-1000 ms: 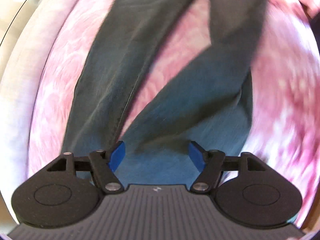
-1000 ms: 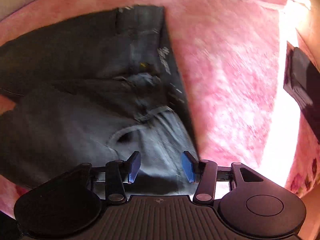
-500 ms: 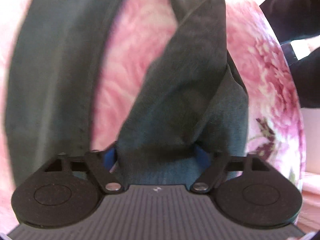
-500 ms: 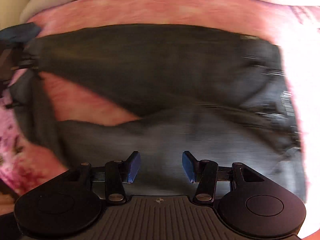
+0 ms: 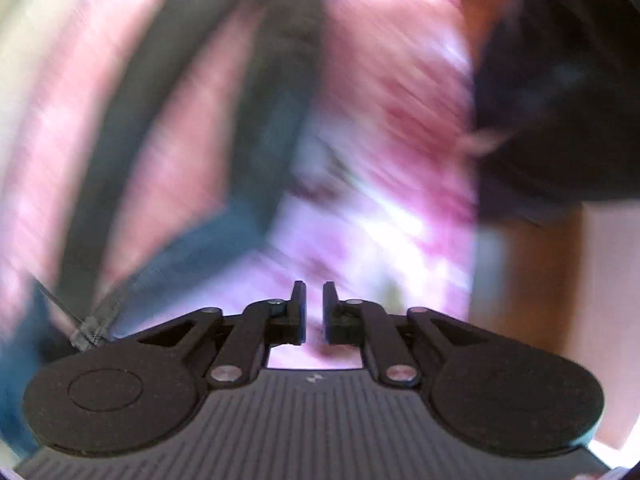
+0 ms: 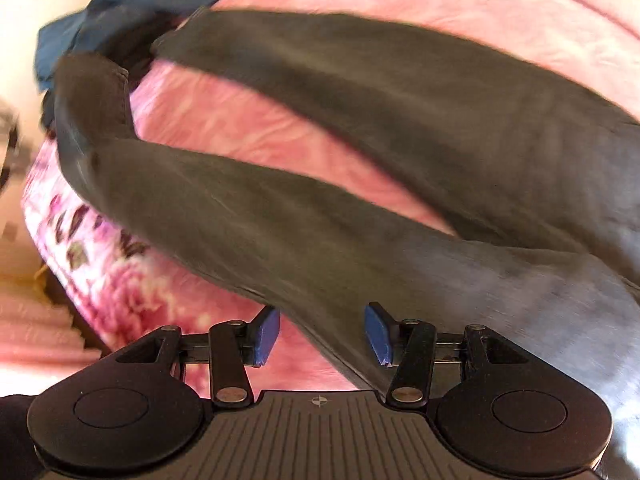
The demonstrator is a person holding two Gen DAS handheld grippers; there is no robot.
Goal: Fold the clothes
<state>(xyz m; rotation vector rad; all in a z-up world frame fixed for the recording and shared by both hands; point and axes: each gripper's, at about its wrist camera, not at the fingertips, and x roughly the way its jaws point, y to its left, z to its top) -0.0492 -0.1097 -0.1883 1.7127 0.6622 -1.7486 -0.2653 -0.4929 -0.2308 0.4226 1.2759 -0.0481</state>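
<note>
Dark denim jeans (image 6: 320, 184) sprawl legs apart across the pink bedspread (image 6: 440, 4). The left gripper (image 5: 314, 312), wide around a leg a moment ago, now swings clear, jaws nearly closed on nothing. The right gripper (image 6: 322, 334) hovers spread over the near leg, unclamped. Legs still unaligned, I'd say.

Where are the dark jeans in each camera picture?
Left wrist: the dark jeans are blurred streaks on the left side, away from the nearly closed, empty left claw.
Right wrist: they stretch across the middle, both legs spread, one passing between the open right claw.
Shared landmark: the pink flowered blanket underneath.
</note>
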